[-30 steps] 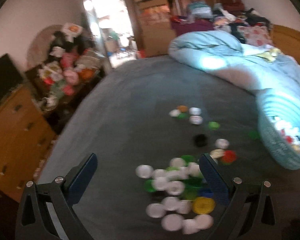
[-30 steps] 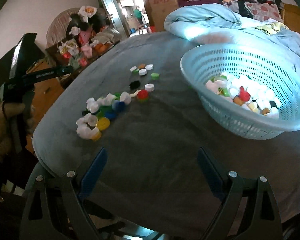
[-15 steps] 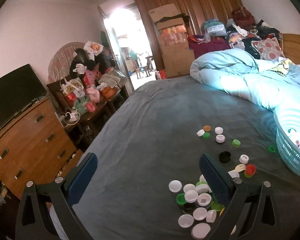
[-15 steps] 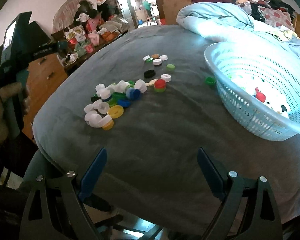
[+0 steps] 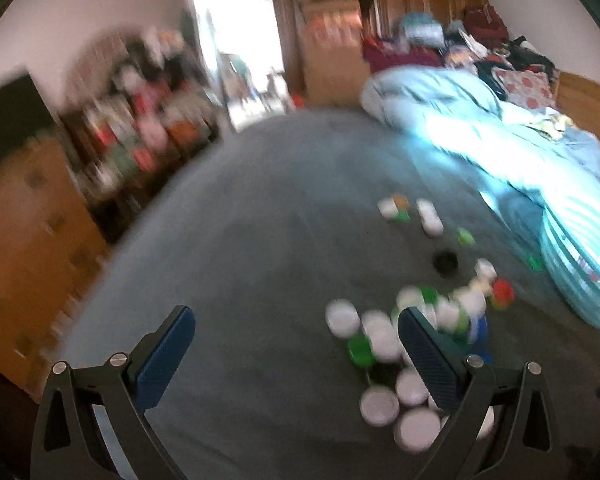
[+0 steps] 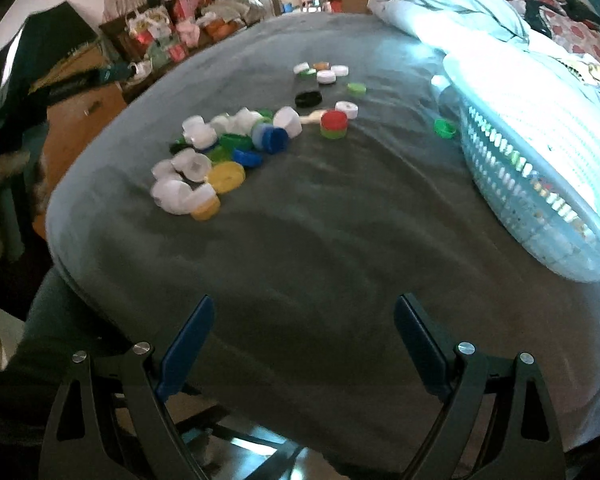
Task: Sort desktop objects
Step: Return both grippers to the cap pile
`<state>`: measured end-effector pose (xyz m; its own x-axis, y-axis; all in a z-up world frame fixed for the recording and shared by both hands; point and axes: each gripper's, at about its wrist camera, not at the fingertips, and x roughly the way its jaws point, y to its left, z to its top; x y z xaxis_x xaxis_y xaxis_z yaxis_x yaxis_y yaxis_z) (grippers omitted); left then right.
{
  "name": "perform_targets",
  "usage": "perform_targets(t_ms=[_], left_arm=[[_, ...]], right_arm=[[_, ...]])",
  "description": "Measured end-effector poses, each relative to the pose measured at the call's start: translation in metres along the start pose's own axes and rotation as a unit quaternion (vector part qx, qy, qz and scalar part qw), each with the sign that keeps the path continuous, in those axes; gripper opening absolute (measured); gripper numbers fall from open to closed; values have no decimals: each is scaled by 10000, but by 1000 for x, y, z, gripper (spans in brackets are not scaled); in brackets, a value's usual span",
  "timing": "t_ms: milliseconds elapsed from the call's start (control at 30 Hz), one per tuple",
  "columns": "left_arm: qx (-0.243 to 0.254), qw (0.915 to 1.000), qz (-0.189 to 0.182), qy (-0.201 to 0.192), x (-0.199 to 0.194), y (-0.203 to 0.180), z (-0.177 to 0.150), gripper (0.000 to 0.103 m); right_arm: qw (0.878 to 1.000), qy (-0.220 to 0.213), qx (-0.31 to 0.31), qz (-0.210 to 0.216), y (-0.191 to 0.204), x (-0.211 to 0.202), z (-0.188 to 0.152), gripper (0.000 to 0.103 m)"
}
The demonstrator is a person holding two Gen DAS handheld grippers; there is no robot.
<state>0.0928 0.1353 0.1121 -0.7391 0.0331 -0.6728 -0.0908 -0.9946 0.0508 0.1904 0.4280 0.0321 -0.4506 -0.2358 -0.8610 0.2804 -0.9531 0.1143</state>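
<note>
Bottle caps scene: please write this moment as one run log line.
left tongs: open, empty | right tongs: open, empty | bottle caps: loose on grey blanket | basket: partly filled

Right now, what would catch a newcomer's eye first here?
A bright heap of bottle caps spills across the grey blanket, a red cap stacked on a green one at its far edge. To the right sits a pale blue basket. Both tongs stand open, empty.

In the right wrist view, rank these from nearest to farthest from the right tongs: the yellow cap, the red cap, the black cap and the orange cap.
From the right tongs, open over the grey cover:
1. Yellow cap, near end of the big pile, left of centre.
2. Red cap, stacked on a green one, mid-bed.
3. Black cap, just beyond and left of the red.
4. Orange cap, in the far small cluster.
</note>
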Motion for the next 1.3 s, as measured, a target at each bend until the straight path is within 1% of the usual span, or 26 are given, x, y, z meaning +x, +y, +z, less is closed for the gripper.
perform_targets(t_ms=[67, 133, 167, 200, 267, 333, 367, 433, 467, 500, 533, 567, 600, 633, 667, 733, 800, 900, 967, 1000, 1067, 1100, 1167, 1200, 1233, 1300], left_arm=[[-205, 9984, -337, 402, 21, 10, -18, 102], [-124, 9960, -646, 607, 29, 4, -32, 98], [1, 9937, -932, 619, 29, -4, -37, 98], [190, 9878, -1402, 645, 28, -15, -41, 98], [459, 9692, -2299, 758, 24, -36, -47, 99], [917, 9414, -3092, 990, 24, -65, -56, 99], [1102, 9315, -3299, 1067, 25, -77, -61, 99], [1403, 9159, -3559, 1215, 31, -94, -65, 99], [1491, 9094, -3680, 1240, 34, -100, -67, 99], [1512, 9029, -3821, 1257, 40, -104, -66, 99], [1476, 9010, -3875, 1275, 46, -106, -64, 99], [1357, 9007, -3917, 1303, 57, -103, -60, 99], [1235, 9038, -3886, 1299, 65, -98, -55, 99], [1070, 9093, -3814, 1276, 75, -90, -47, 100], [790, 9137, -3765, 1310, 87, -79, -38, 102], [306, 9178, -3684, 1447, 104, -58, -26, 102], [-33, 9354, -3303, 1259, 113, -33, -13, 102], [-514, 9479, -2977, 1011, 113, 2, -1, 102], [-749, 9572, -2653, 879, 108, 24, -1, 102], [-818, 9604, -2539, 808, 102, 34, -4, 102], [-805, 9657, -2340, 787, 90, 43, -14, 102], [-684, 9665, -2351, 770, 82, 42, -20, 102], [-329, 9691, -2325, 754, 69, 33, -29, 102], [31, 9706, -2296, 723, 60, 21, -39, 102], [232, 9715, -2255, 694, 53, 20, -45, 102], [687, 9754, -1998, 630, 46, 9, -60, 101]], right_arm=[[9998, 56, 50, -157, -9, 16, 9, 88], [9993, -1, 184, -338, -20, 29, 18, 88], [9990, -89, 237, -369, -24, 33, 20, 88], [9986, -154, 283, -422, -28, 38, 22, 88], [9979, -108, 378, -510, -35, 51, 25, 88], [9981, -17, 409, -469, -39, 64, 24, 89], [9980, -88, 389, -493, -39, 66, 23, 94], [9979, -203, 308, -540, -37, 67, 22, 99], [9978, -225, 313, -532, -37, 68, 21, 102], [9980, -239, 348, -478, -39, 68, 20, 102], [9981, -252, 377, -423, -41, 68, 18, 102], [9981, -255, 375, -407, -42, 67, 18, 102], [9982, -246, 364, -413, -41, 67, 18, 102], [9982, -213, 356, -424, -41, 68, 19, 102], [9983, -187, 354, -431, -41, 68, 19, 102], [9983, -147, 352, -449, -40, 70, 21, 102], [9982, -164, 354, -465, -40, 71, 21, 102], [9979, -180, 394, -491, -39, 71, 22, 102], [9971, -146, 503, -555, -39, 72, 23, 102], [9965, -135, 584, -584, -38, 72, 24, 102], [9953, -220, 720, -605, -39, 72, 24, 102], [9945, -293, 804, -609, -40, 72, 23, 102], [9938, -381, 821, -653, -38, 72, 19, 102], [9938, -394, 792, -675, -38, 72, 19, 102], [9936, -400, 812, -672, -38, 72, 19, 102], [9936, -404, 801, -685, -38, 72, 19, 102]])
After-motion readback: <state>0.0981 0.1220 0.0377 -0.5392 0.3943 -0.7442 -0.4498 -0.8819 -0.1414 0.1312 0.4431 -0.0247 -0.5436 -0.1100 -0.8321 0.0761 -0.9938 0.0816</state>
